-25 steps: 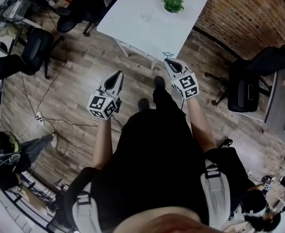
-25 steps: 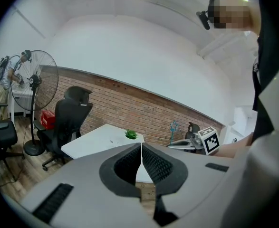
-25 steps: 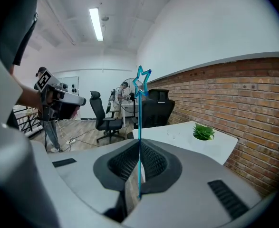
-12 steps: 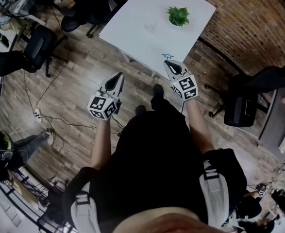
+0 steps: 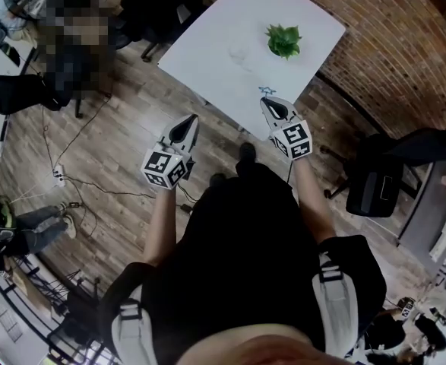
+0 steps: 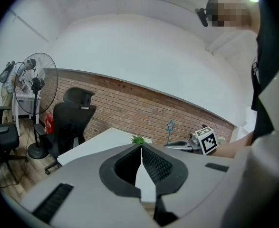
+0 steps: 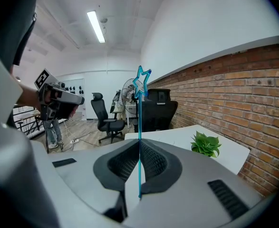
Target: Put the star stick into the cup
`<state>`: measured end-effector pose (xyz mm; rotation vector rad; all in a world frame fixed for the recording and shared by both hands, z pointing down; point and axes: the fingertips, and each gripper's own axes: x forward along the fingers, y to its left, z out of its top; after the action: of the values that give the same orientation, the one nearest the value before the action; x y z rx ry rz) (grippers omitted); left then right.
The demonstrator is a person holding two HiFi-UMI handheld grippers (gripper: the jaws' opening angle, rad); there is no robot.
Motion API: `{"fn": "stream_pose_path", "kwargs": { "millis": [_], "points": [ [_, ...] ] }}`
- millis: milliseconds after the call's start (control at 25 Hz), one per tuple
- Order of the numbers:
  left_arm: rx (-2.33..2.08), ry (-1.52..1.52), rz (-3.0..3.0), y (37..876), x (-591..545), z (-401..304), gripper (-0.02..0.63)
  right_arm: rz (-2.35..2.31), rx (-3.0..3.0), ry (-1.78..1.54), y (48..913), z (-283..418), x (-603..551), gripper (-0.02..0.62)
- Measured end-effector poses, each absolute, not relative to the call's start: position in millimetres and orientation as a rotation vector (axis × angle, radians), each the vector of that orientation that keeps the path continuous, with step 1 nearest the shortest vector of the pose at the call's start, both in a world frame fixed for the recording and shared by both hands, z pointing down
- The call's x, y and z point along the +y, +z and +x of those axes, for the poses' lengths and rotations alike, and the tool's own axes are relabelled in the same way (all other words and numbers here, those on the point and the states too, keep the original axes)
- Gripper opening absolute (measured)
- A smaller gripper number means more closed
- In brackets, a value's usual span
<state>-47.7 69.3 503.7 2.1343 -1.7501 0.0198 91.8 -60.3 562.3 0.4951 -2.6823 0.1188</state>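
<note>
Blue star stick (image 7: 140,113) stands upright, star uppermost, in right claw (image 7: 139,144).

No words, numbers or brand names can be read anywhere in these views. The only printed marks are black-and-white square code patterns on the rear of the left tool (image 5: 190,119) and the rear of the right tool (image 5: 265,100). They carry no legible letters or digits.
</note>
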Motion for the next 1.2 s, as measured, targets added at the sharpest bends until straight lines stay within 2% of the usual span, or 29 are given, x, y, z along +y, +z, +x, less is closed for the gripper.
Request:
{"fn": "stream_pose_path", "kwargs": {
  "millis": [760, 1200],
  "points": [
    [-1.984, -0.014, 1.939, 502, 21, -53, 0.025, 0.227, -2.703, 0.061, 575, 69, -137, 0.003],
    [-1.975, 0.000, 1.965, 500, -17, -44, 0.025, 0.199, -2.707, 0.056, 574, 68, -166, 0.002]
  ]
}}
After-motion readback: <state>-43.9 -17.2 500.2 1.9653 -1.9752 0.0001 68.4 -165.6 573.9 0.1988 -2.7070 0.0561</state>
